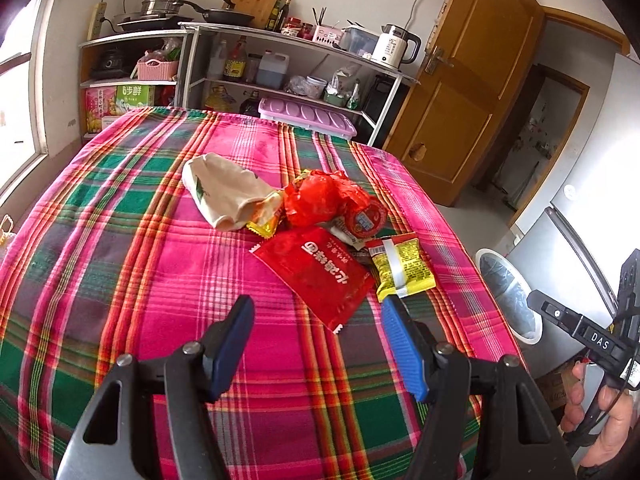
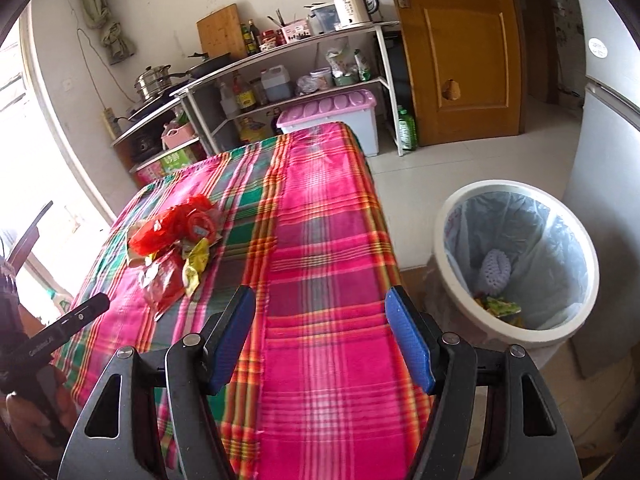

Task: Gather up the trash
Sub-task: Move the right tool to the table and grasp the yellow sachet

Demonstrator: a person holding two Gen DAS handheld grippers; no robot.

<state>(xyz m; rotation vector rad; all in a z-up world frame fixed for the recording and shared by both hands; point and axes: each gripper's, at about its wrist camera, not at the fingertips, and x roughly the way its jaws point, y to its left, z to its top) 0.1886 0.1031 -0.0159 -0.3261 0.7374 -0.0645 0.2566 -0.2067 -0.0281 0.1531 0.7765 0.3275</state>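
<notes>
Tool over 5 wrappers

Home kitchen, shelves of pots, oil bottles, electric kettle, fridge

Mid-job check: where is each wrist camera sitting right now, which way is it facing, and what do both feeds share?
Left wrist: over the plaid table, facing the red sachet and kitchen shelves; open left gripper, right hand at the edge.
Right wrist: above the table's edge, facing the trash bin; open right gripper.
Shared: table, wrapper pile, bin, shelves.
</notes>
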